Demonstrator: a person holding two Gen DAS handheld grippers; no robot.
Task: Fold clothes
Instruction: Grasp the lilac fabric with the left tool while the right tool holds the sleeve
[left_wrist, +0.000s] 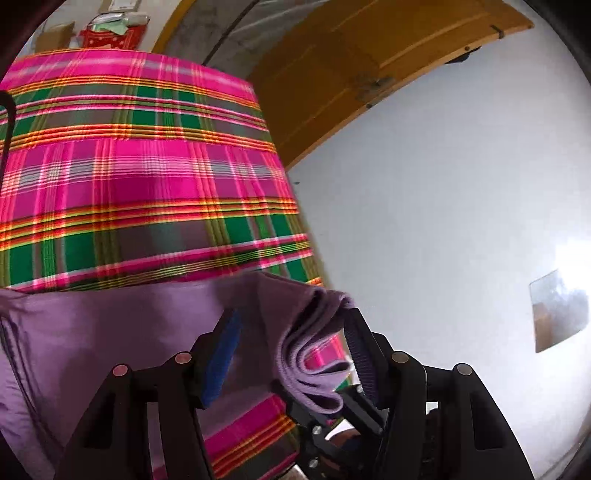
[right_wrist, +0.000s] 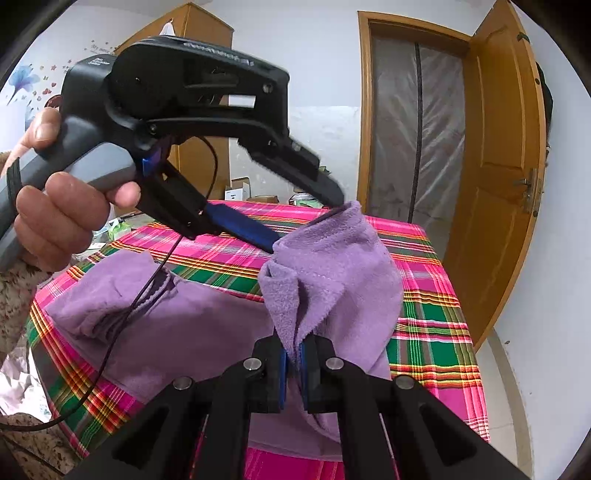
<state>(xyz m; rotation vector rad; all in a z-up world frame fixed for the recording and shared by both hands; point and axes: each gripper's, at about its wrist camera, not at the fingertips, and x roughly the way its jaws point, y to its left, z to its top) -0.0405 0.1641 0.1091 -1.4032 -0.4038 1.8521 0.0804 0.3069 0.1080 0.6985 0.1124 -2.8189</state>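
I'm looking at the purple fleece garment (right_wrist: 207, 332), and it's lying across the near half of the table, spreading toward the near left corner, where a bunched part (right_wrist: 110, 291) is sitting close to the left edge. One end of it is standing lifted off the cloth toward the right side, rising in a soft peak of folds (right_wrist: 332, 266).

My right gripper (right_wrist: 293, 365) is pinching the lower edge of that lifted part, the blue pads pressed together with fleece squeezed between them.

My left gripper (right_wrist: 310, 225) is reaching in at the top of the peak. Its jaws are standing spread apart: the blue-padded finger (right_wrist: 240, 225) is lying against the left side of the peak, the black finger (right_wrist: 295, 166) is touching its crest. In the left wrist view the same gripper (left_wrist: 291, 332) is showing a roll of folded fleece (left_wrist: 314, 362) resting against the right-hand finger (left_wrist: 360, 350), well clear of the blue pad (left_wrist: 221, 354); nothing is being squeezed there.

A hand (right_wrist: 70, 206) is wrapping the grey handle of that left tool, and a thin black cable (right_wrist: 147, 288) is trailing from it down over the garment.

Underneath, the pink and green plaid tablecloth (right_wrist: 424, 332) is covering the table. Behind it a wooden door (right_wrist: 498, 184) is standing open.
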